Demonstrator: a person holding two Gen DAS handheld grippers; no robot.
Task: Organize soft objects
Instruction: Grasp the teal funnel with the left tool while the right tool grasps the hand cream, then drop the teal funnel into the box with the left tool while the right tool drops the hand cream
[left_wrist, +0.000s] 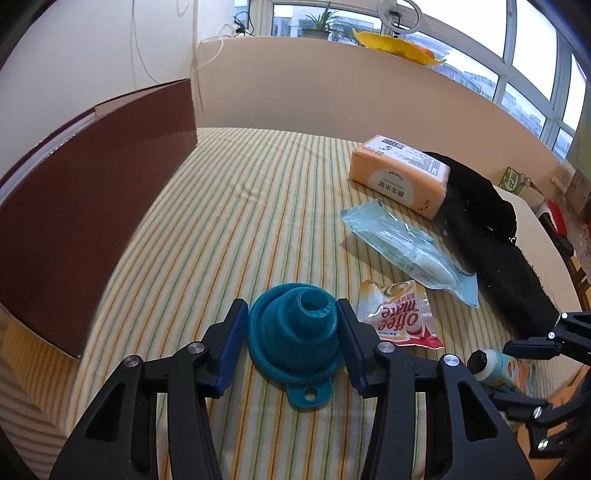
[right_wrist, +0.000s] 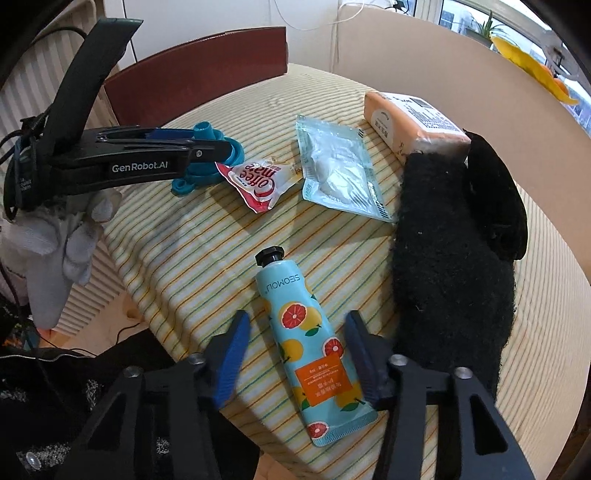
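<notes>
Striped cloth in yellow, green and orange covers the table (left_wrist: 229, 221), which stands in a room with cream walls and a wide window along the upper right of the left wrist view.

At the lower centre of that view a teal collapsible silicone funnel (left_wrist: 295, 332) sits wide end down on the cloth. The left hand-held gripper (left_wrist: 291, 347) has a blue pad on each side of the funnel, at or almost at its sides; whether they press on it I cannot tell.

At the lower centre of the right wrist view a light blue hand-cream tube printed with grapefruit slices (right_wrist: 314, 354) lies flat, its black cap toward the top of the frame. The right hand-held gripper (right_wrist: 299, 362) straddles the tube, its right pad at the tube's edge and its left pad clear of it, so nothing is clasped.

Just right of the funnel lies a red and white coffee creamer sachet (left_wrist: 399, 317). Above that is a clear blue-edged plastic pouch with white contents (left_wrist: 410, 247), then an orange plastic-wrapped tissue pack (left_wrist: 402, 173). A black fuzzy fabric piece (right_wrist: 454, 266) fills the right side, touching the tissue pack.

A brown cardboard box (left_wrist: 96, 206) stands at the left, its inside hidden. A person's white-gloved hand (right_wrist: 51, 243) shows at the left edge of the right wrist view.
</notes>
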